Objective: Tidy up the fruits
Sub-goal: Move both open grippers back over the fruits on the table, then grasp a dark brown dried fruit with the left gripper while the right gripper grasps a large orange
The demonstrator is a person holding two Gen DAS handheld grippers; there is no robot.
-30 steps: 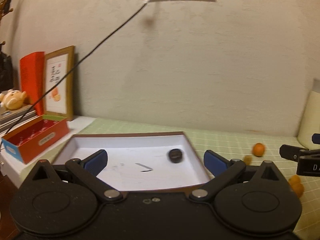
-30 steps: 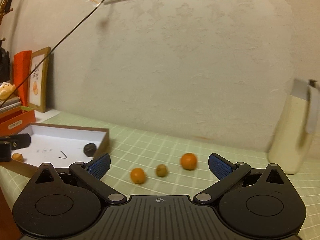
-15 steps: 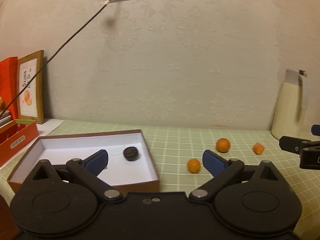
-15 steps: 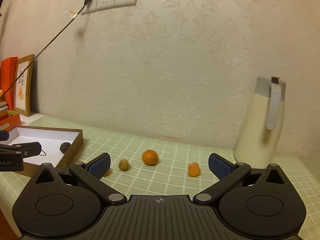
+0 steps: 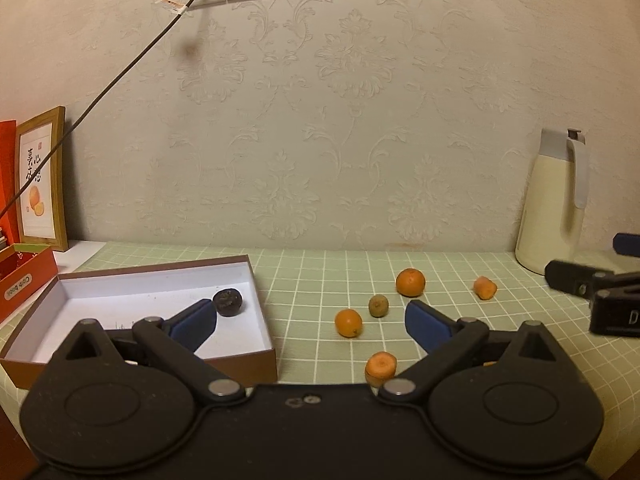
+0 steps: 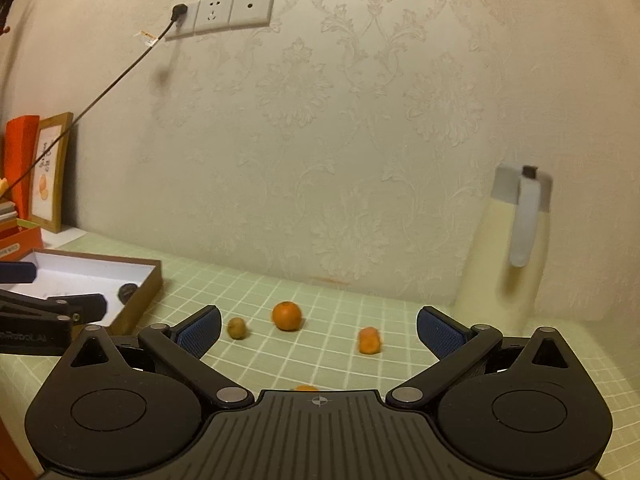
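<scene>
A brown box with a white inside [image 5: 140, 280] lies on the green checked cloth at the left and holds one dark round fruit [image 5: 227, 302]. Loose on the cloth to its right are an orange [image 5: 410, 281], a smaller orange [image 5: 349, 322], a green-brown fruit [image 5: 378, 306] and two orange cut pieces [image 5: 485, 287] [image 5: 381, 365]. My left gripper [image 5: 311, 324] is open and empty above the box's right edge. My right gripper [image 6: 318, 333] is open and empty in front of the orange [image 6: 286, 315], the green-brown fruit [image 6: 237, 327] and a cut piece [image 6: 369, 340]. The box [image 6: 140, 292] shows at its left.
A cream thermos jug [image 5: 554, 204] stands at the back right by the wall; it also shows in the right wrist view [image 6: 508, 248]. A framed picture [image 5: 40, 180] and a red box [image 5: 24, 276] stand at the left. A black cable [image 5: 120, 76] hangs from the wall socket.
Both grippers have swung to the right: the box has slid left in both views, and the loose fruits and the jug have come into fuller view. Both stay open.
</scene>
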